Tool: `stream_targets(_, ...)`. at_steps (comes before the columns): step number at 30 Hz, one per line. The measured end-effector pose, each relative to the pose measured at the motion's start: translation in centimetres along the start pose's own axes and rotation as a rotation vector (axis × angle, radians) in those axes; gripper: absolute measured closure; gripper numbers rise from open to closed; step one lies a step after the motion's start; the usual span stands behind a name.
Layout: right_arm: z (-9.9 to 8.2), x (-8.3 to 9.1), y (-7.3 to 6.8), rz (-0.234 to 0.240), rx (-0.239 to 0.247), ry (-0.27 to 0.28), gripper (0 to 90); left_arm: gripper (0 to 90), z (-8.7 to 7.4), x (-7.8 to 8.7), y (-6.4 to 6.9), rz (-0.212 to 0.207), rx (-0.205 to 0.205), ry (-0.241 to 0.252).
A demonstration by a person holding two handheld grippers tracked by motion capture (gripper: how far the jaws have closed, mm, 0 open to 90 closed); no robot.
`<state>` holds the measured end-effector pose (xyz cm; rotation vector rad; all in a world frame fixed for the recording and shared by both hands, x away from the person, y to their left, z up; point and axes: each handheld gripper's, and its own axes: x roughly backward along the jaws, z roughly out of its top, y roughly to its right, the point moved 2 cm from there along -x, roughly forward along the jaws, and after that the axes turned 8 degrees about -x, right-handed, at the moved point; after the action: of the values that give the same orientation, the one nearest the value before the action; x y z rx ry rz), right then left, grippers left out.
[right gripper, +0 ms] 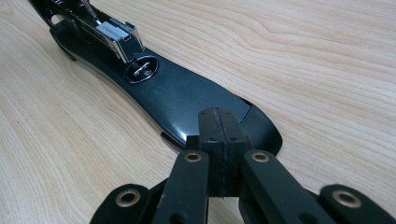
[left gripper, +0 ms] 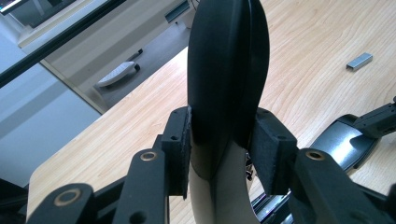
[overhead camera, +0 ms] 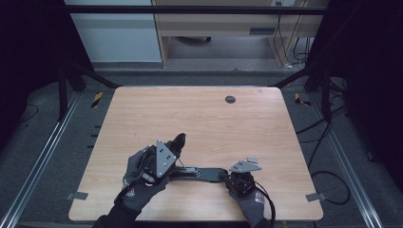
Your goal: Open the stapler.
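**Stapler opened on a pale wood table**

Gloved hands enter from the near edge of the high view, each carrying a gripper. Left gripper (overhead camera: 178,142) is clamped on the stapler's raised black top arm (left gripper: 228,70), its pads pressing both sides of the arm, which stands tilted up above the table. Right gripper (right gripper: 219,140) has its jaws pressed together, tips resting on the front end of the stapler base (right gripper: 187,100), which lies flat on the wood near the table's front edge. On that base sit the round metal anvil (right gripper: 142,70) and, behind it, the open staple channel (right gripper: 114,35).

A strip of staples (left gripper: 359,61) lies loose on the table (overhead camera: 199,114), near the right gripper. The surface is light, grained wood with a dark round cable hole (overhead camera: 230,99) toward the far edge. Around it are grey floor, black frame posts, loose cables and a wooden desk beyond.
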<state>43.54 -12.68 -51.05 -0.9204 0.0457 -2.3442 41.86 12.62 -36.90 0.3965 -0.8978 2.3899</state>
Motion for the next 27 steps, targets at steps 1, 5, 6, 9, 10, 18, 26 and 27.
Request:
stream_targets(1,0.0,0.0,0.0,0.001,0.0,0.0,90.0,60.6,-0.1,0.1,-0.1,0.0,0.007,0.004)
stream_targets(5,0.0,0.0,0.0,0.0,0.004,0.002,90.0,60.7,-0.2,0.2,-0.3,0.002,0.018,0.006)
stream_targets(6,0.0,0.0,0.0,0.0,0.004,0.001,90.0,60.8,-0.4,0.3,-0.5,0.003,0.023,0.007)
stream_targets(9,0.0,0.0,0.0,0.0,0.004,0.001,90.0,60.9,-0.5,0.5,-0.6,0.004,0.033,0.011)
stream_targets(10,0.0,0.0,0.0,0.0,0.005,0.002,90.0,61.0,-0.6,0.6,-0.8,0.005,0.043,0.014)
stream_targets(18,0.0,0.0,0.0,0.0,0.004,0.001,90.0,61.1,-1.3,1.0,-1.5,0.001,0.081,0.032)
stream_targets(26,0.0,0.0,0.0,0.002,0.008,0.002,90.0,61.2,-2.2,1.7,-2.6,0.0,0.142,0.049)
stream_targets(27,0.0,0.0,0.0,0.002,0.008,0.002,90.0,61.2,-2.5,1.8,-2.8,-0.003,0.151,0.054)
